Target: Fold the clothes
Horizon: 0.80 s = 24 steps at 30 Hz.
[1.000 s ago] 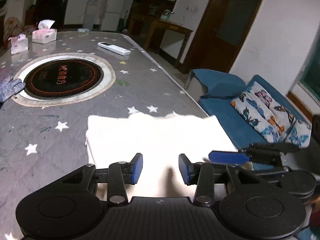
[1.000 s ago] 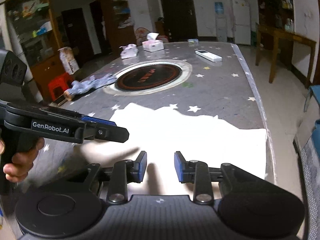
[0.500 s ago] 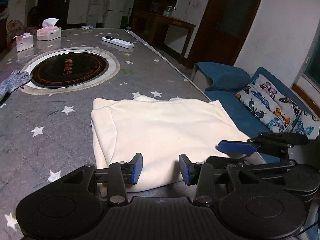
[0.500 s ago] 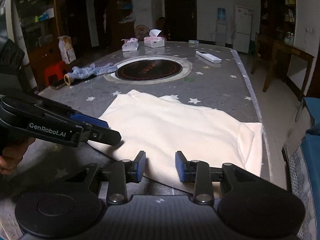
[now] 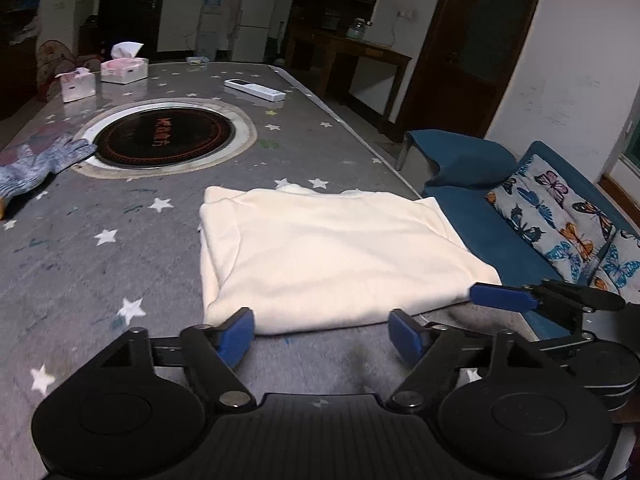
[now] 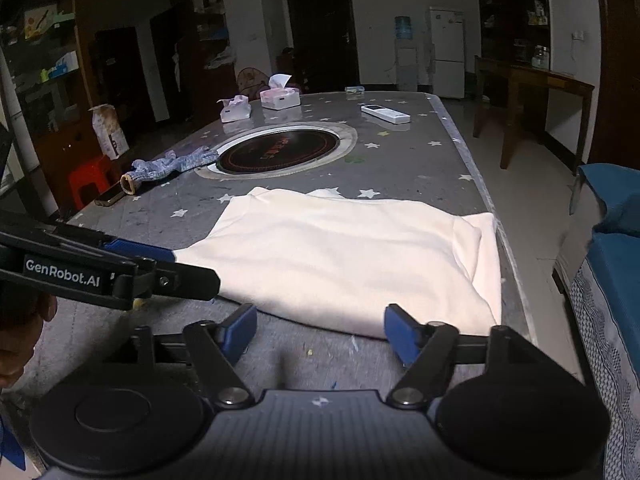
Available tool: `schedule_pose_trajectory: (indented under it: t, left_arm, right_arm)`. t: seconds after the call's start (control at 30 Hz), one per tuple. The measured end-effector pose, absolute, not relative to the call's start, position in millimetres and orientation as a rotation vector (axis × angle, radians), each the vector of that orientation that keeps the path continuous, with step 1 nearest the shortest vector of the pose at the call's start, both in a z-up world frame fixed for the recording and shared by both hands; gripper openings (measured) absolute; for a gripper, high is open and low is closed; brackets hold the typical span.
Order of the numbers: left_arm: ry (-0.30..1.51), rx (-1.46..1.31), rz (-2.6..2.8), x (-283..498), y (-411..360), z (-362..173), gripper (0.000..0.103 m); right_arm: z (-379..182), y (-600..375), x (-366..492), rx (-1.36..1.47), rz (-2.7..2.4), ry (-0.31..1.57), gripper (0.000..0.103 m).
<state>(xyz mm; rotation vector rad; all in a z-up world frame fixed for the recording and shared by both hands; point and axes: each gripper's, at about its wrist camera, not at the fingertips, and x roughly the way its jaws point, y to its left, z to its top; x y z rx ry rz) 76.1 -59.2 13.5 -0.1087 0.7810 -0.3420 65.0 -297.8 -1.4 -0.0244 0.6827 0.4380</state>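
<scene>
We see a cream folded garment (image 5: 332, 256) lying flat on the grey star-print table (image 5: 80, 264), near the table's right edge by the blue sofa (image 5: 500, 224), with its near hem just ahead of both tools. The left gripper (image 5: 322, 334) has its jaws opening wide, nothing between them, and the blue pads (image 5: 238, 334) sit just short of the hem. The right gripper (image 6: 320, 334) is also opening wide and empty, its right pad at the cloth's near corner; we cannot tell if it touches. In the right wrist view the other tool's black finger crosses at the left over the garment's corner. Farther back we note a round black hotplate (image 5: 164, 138) set in the table, a blue knit glove (image 5: 36, 164) beside it, a white remote (image 5: 255, 89) and two tissue boxes (image 5: 124, 70).
</scene>
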Motion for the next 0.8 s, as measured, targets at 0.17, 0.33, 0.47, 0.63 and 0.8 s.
schedule_pose_trajectory:
  t: [0.17,0.33,0.47,0.63,0.8]
  left_arm:
    - [0.771,-0.097,-0.321,64.9,-58.3,14.9,0.089]
    - [0.754,-0.081,-0.293,54.4,-56.2,16.5,0.098]
    - [0.751,-0.090,-0.273,48.0,-52.7,16.4,0.103]
    - [0.748,-0.087,-0.254,40.5,-50.3,16.6,0.103]
    - [0.749,-0.099,-0.241,32.7,-47.9,16.1,0.103]
  right_arm:
    - [0.4,-299.1,55.4,-0.001,0.418,0.677,0.084]
    - [0.3,-297.5,47.5,-0.005,0.387,0.674,0.092]
    - [-1.5,-297.1,42.3,0.004,0.370,0.678,0.097]
    - [-1.9,-296.0,34.6,0.011,0.362,0.680,0.100]
    - [0.0,-295.1,28.1,0.015,0.352,0.673,0.103]
